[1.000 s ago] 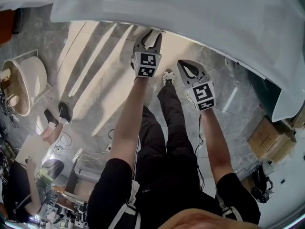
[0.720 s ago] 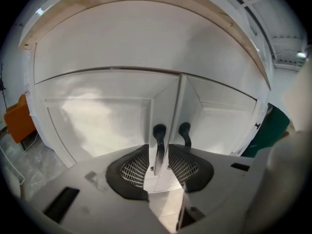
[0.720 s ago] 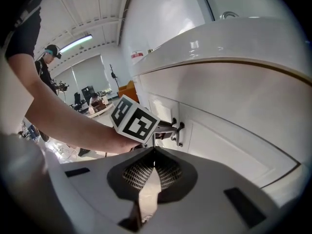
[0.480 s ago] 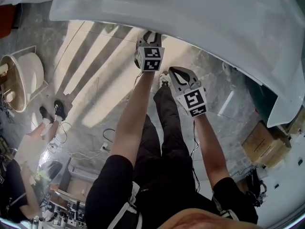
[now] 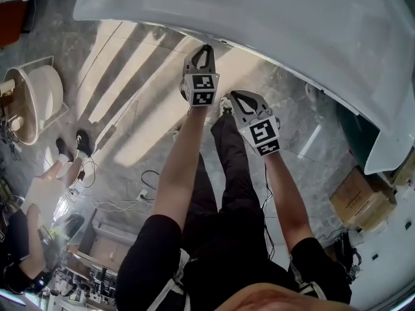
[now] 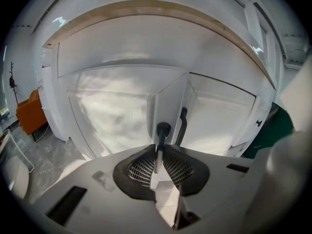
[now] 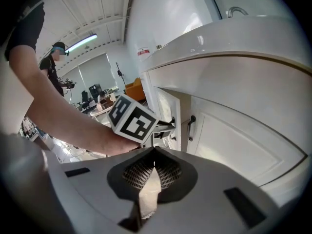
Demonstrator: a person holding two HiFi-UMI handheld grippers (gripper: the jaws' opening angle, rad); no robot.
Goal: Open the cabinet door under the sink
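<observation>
The white sink counter [image 5: 259, 11] hides the cabinet in the head view. In the left gripper view, the left cabinet door [image 6: 112, 116] stands slightly ajar beside the right door [image 6: 219, 116]. My left gripper [image 6: 158, 152] is closing, and its pads pinch the left door's black bar handle [image 6: 162, 129] between them. The right door's handle [image 6: 181, 126] is untouched. That left gripper [image 5: 203, 50] reaches under the counter edge. My right gripper [image 5: 235, 96] hangs back beside it, shut and empty [image 7: 155, 152], looking at the left gripper's marker cube [image 7: 132, 118].
A white basin [image 5: 35, 102] lies on the floor at left, near a standing person [image 5: 45, 186] and cables. A cardboard box [image 5: 363, 196] sits at right. An orange chair [image 6: 29, 113] stands left of the cabinet. My own legs are below the grippers.
The left gripper's jaws have gone from wide open to narrow, closing around the left door's handle. The right gripper has shifted only slightly.
</observation>
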